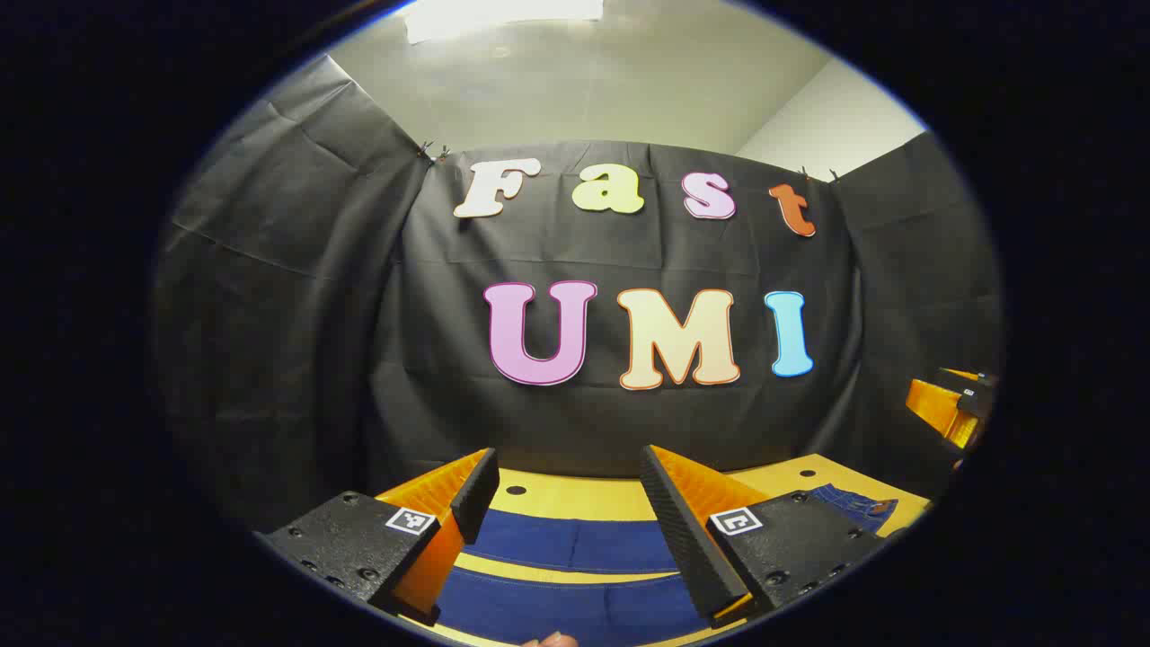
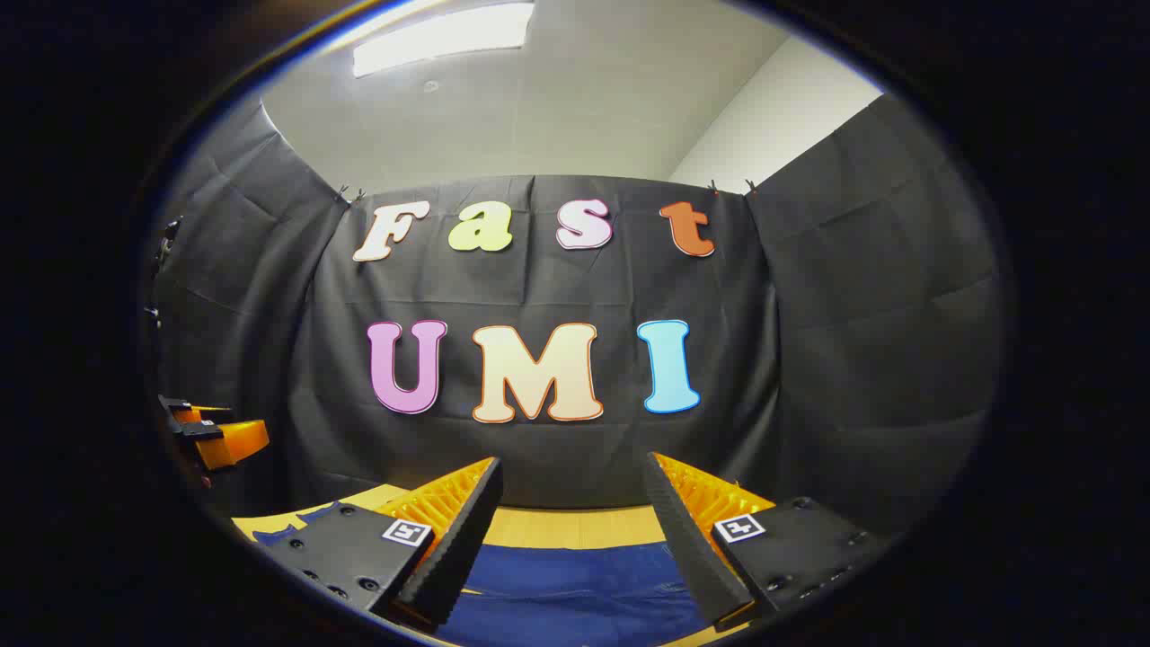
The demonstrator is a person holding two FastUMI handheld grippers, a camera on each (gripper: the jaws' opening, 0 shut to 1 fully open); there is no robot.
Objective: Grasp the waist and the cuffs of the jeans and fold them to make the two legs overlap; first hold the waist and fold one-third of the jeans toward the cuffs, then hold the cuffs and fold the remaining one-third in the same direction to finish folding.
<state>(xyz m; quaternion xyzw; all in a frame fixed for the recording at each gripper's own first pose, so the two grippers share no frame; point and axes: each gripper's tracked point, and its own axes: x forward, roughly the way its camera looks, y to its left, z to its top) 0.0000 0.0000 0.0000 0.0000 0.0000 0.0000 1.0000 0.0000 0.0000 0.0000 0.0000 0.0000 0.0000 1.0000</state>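
Observation:
Dark blue jeans lie flat on a yellow wooden table. In the left gripper view two leg strips run side by side with a bare gap between them, and the waist end shows at the right. My left gripper hovers above the legs, open, nothing between its fingers. In the right gripper view the jeans spread below my right gripper, which is also open and holds nothing. The right gripper appears at the far right of the left gripper view; the left gripper appears at the far left of the right gripper view.
The booth's black cloth wall stands close behind the table's far edge. A small round hole is in the tabletop near that edge. A fingertip shows at the bottom of the left gripper view.

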